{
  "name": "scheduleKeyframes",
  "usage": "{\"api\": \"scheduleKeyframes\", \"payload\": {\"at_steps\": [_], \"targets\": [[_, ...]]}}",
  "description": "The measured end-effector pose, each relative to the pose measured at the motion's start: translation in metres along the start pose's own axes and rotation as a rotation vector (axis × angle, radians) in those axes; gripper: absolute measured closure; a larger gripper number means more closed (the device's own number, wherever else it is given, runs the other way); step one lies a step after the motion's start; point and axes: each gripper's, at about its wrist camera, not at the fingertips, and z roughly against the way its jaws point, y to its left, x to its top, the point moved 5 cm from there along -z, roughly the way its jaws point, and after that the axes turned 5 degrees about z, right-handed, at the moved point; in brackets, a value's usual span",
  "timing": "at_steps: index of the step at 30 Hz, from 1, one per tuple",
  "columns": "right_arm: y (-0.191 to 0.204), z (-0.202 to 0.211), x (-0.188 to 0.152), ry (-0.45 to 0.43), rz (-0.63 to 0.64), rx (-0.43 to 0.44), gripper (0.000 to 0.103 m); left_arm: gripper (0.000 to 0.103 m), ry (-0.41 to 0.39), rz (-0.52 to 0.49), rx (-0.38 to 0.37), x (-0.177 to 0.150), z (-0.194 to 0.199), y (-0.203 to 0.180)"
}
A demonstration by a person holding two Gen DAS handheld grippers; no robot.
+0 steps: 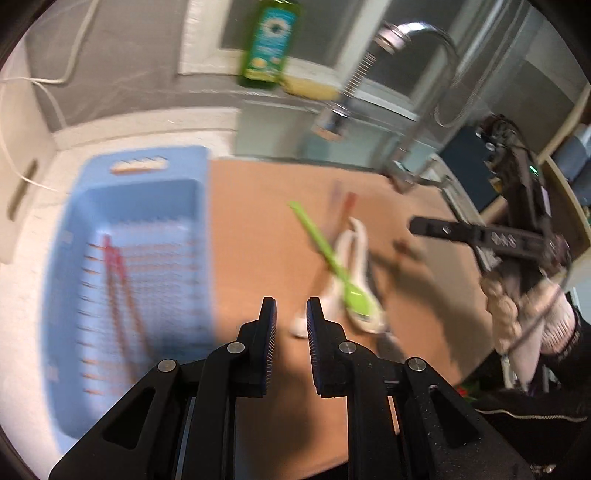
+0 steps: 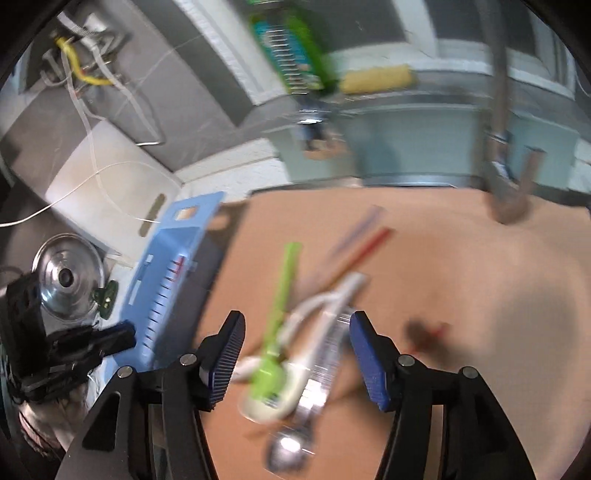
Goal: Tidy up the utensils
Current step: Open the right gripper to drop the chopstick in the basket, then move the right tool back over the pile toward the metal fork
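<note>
Blue ribbed pads are seen on the black left gripper [image 1: 291, 314], whose fingers are parted by a narrow gap with nothing between them; it is held above the near edge of the brown cutting board [image 1: 258, 221]. Just ahead of it, a lime-green plastic spoon [image 1: 332, 258] is laid across two white ceramic soup spoons [image 1: 354, 280], bowl end nearest the gripper. To the left, a light-blue slotted plastic basket [image 1: 140, 206] is set on the white counter, touching the board's edge, and red chopsticks [image 1: 118, 273] are lying inside it. A green dish-soap bottle [image 1: 269, 44] and a yellow sponge [image 1: 314, 86] are placed on the ledge behind, beside a chrome faucet [image 1: 417, 33].

The right gripper [image 2: 297, 332] is spread wide and empty, held over the same pile: the green spoon [image 2: 280, 295], the white spoons [image 2: 321, 306] and a metal utensil [image 2: 325, 358], blurred by motion, are framed between its fingers but are not touched. Farther out on the board, a red chopstick [image 2: 365, 243] and a bluish one [image 2: 358, 225] are lying loose. A steel pot lid [image 2: 66, 280] is seen left of the basket [image 2: 177, 258].
</note>
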Motion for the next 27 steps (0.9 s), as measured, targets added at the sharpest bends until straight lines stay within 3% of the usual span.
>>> {"api": "scheduleKeyframes", "payload": {"at_steps": [7,13,16,21,27], "targets": [[-0.04,-0.01,-0.015,0.136,-0.068,0.076,0.05,0.088,0.067,0.002,-0.044,-0.038,-0.033,-0.06],[-0.025,-0.034,-0.022,0.246,0.016,0.134,0.074,0.088,0.088,0.028,-0.068,-0.063,-0.048,-0.092],[-0.016,-0.05,-0.025,0.319,0.035,0.155,0.076,0.088,0.093,0.036,-0.073,-0.069,-0.053,-0.103],[-0.009,-0.076,-0.031,0.42,0.064,0.124,0.079,0.088,0.089,0.061,-0.076,-0.078,-0.059,-0.111],[-0.001,-0.084,-0.034,0.456,0.113,0.079,0.081,0.088,0.084,0.073,-0.069,-0.085,-0.059,-0.115]]}}
